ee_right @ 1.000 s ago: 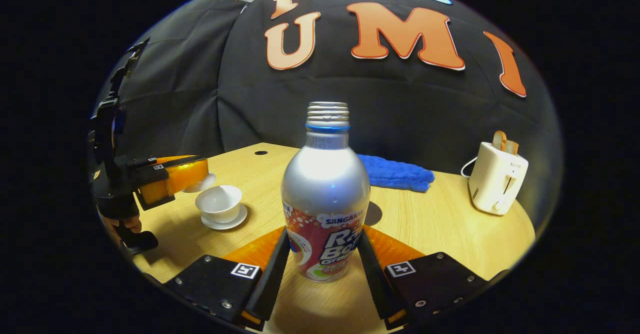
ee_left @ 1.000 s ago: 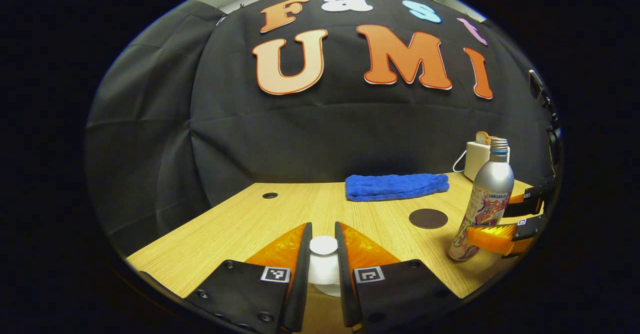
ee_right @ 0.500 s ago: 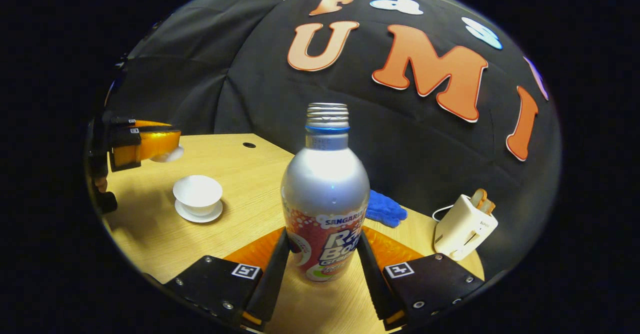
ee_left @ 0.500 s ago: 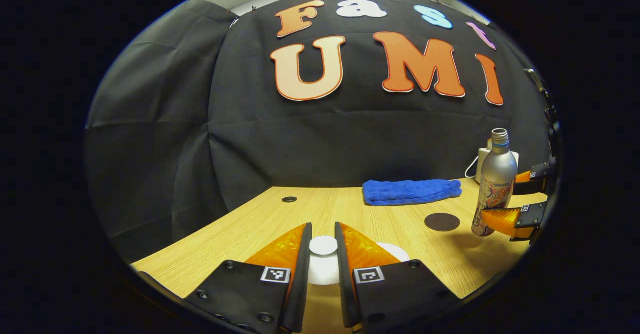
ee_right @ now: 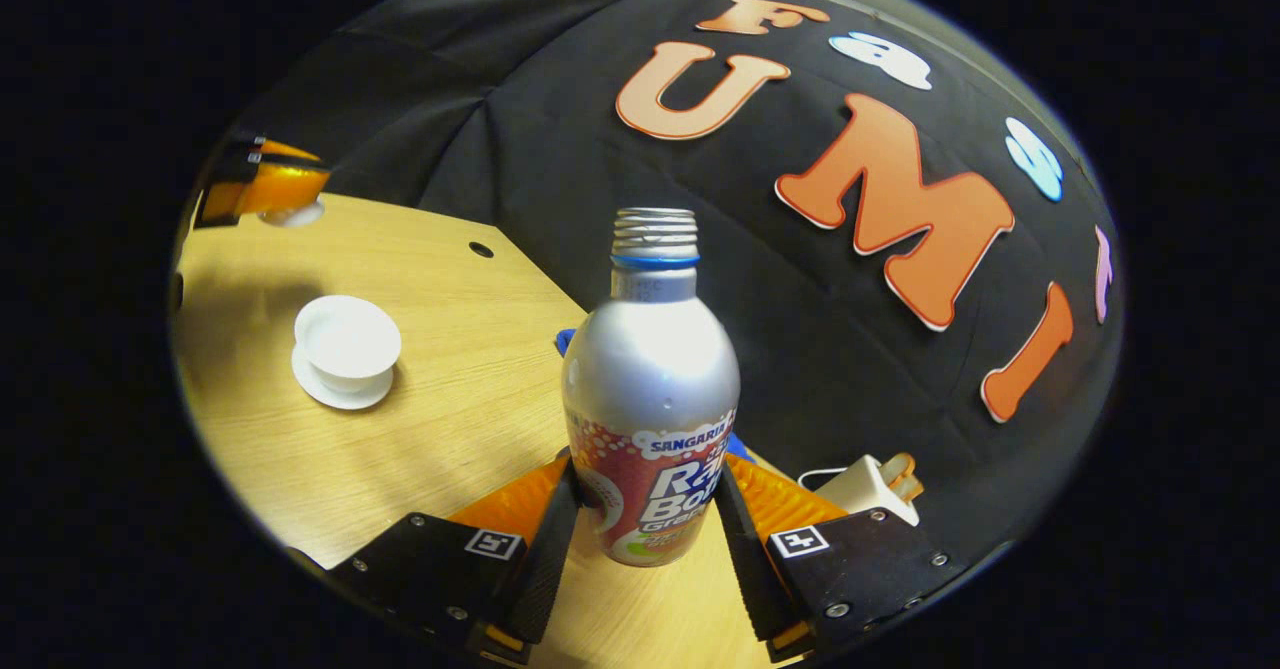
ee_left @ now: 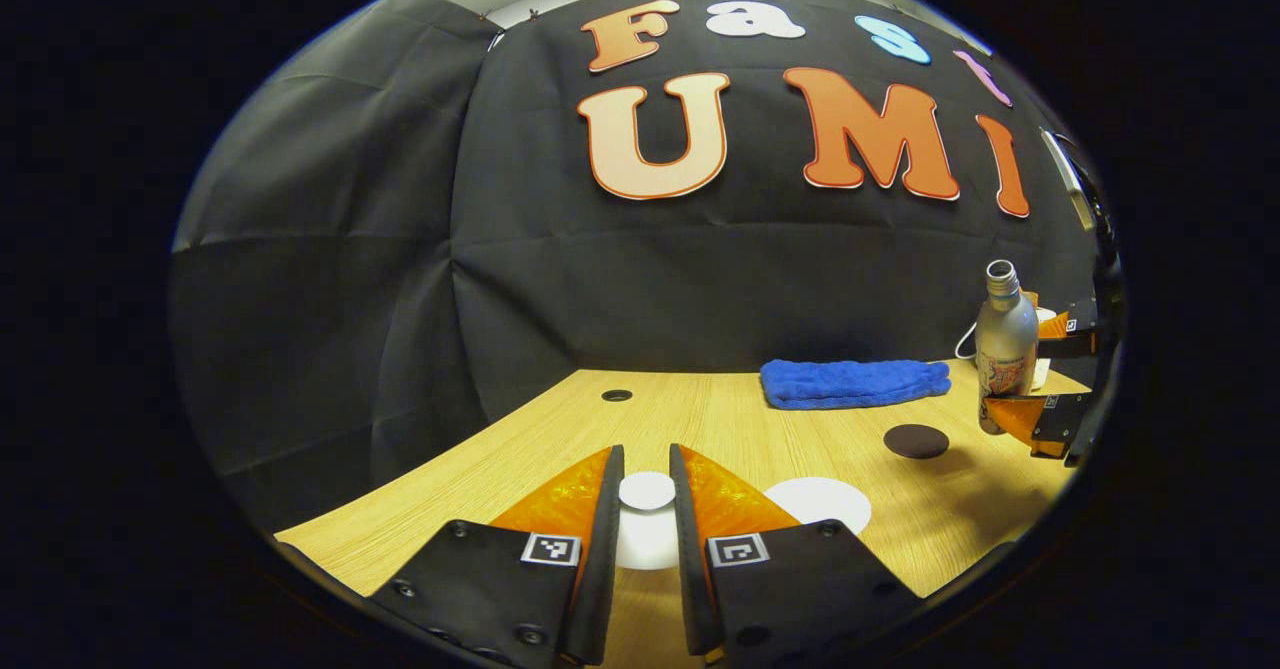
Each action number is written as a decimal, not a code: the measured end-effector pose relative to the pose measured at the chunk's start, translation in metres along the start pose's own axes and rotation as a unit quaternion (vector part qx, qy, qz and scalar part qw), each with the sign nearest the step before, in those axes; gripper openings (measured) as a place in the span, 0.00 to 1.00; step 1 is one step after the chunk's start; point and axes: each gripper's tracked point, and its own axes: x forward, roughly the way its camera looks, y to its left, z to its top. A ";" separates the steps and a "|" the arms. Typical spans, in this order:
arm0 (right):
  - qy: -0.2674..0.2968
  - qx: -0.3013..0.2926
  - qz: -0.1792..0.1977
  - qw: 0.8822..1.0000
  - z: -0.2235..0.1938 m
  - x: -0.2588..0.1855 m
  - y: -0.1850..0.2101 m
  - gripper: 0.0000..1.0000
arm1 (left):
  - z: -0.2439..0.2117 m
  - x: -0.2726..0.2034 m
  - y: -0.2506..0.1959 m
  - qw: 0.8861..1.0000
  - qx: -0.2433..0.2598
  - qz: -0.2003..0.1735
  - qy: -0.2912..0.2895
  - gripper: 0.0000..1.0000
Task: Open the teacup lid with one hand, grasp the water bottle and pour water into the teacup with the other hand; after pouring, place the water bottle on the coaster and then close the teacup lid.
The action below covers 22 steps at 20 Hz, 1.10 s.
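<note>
My left gripper (ee_left: 647, 469) is shut on the knob of the white teacup lid (ee_left: 646, 492), held up off the table. The open white teacup (ee_left: 818, 502) stands low to its right; in the right gripper view the teacup (ee_right: 347, 332) sits on its saucer (ee_right: 335, 392). My right gripper (ee_right: 647, 479) is shut on the silver water bottle (ee_right: 650, 369), uncapped and raised above the table, and this view is rolled to one side. The round dark coaster (ee_left: 916, 440) lies bare beside the bottle (ee_left: 1005, 344). The left gripper (ee_right: 265, 189) hangs at far upper left with the lid (ee_right: 291, 215).
A folded blue towel (ee_left: 855, 383) lies at the back of the wooden table (ee_left: 700, 429). A white toaster (ee_right: 868, 486) stands at the right rear with its cord. A small round hole (ee_left: 617, 395) is in the tabletop near the wall.
The left gripper carried the lid up and to the left, away from the cup. The right gripper lifted the bottle off the table, and its view has rolled.
</note>
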 end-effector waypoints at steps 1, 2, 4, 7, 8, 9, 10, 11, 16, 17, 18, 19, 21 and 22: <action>-0.006 -0.020 -0.006 1.000 0.001 0.000 -0.001 0.75 | -0.001 -0.001 0.000 1.000 0.000 0.001 0.000 0.33; -0.009 -0.042 -0.019 0.999 0.001 0.000 -0.004 0.75 | -0.001 -0.001 0.002 1.000 0.002 0.004 0.000 0.32; -0.016 -0.082 -0.033 0.996 0.002 0.000 -0.003 0.75 | 0.001 0.000 0.005 1.000 0.003 0.009 -0.002 0.33; -0.025 -0.125 -0.034 0.991 0.007 -0.002 -0.003 0.76 | 0.000 -0.001 0.005 1.000 0.004 0.011 -0.001 0.32; -0.031 -0.141 -0.035 0.989 0.010 -0.002 -0.001 0.75 | 0.000 -0.002 0.006 1.000 0.004 0.012 0.000 0.33; -0.037 -0.157 -0.036 0.986 0.012 -0.003 0.000 0.75 | -0.001 -0.002 0.006 1.000 0.003 0.012 0.001 0.33; -0.042 -0.174 -0.038 0.983 0.013 -0.005 0.001 0.75 | -0.002 -0.003 0.005 1.000 0.002 0.012 0.003 0.33; -0.046 -0.190 -0.038 0.980 0.014 -0.008 0.003 0.75 | -0.002 -0.004 0.005 1.000 0.001 0.013 0.005 0.32; -0.063 -0.258 -0.037 0.963 0.023 -0.015 0.009 0.75 | -0.004 -0.007 0.006 1.000 -0.004 0.017 0.012 0.32; -0.066 -0.274 -0.039 0.959 0.025 -0.017 0.011 0.75 | -0.005 -0.007 0.006 1.000 -0.004 0.017 0.013 0.33; -0.070 -0.288 -0.042 0.954 0.028 -0.019 0.014 0.75 | -0.005 -0.008 0.007 1.000 -0.004 0.019 0.013 0.33; -0.074 -0.300 -0.045 0.950 0.030 -0.020 0.015 0.75 | -0.006 -0.007 0.007 1.000 -0.004 0.019 0.015 0.33; -0.080 -0.322 -0.051 0.942 0.028 -0.019 0.016 0.75 | -0.007 -0.008 0.007 1.000 -0.005 0.019 0.015 0.32; -0.083 -0.331 -0.054 0.938 0.028 -0.019 0.016 0.75 | -0.006 -0.008 0.007 1.000 -0.005 0.020 0.016 0.33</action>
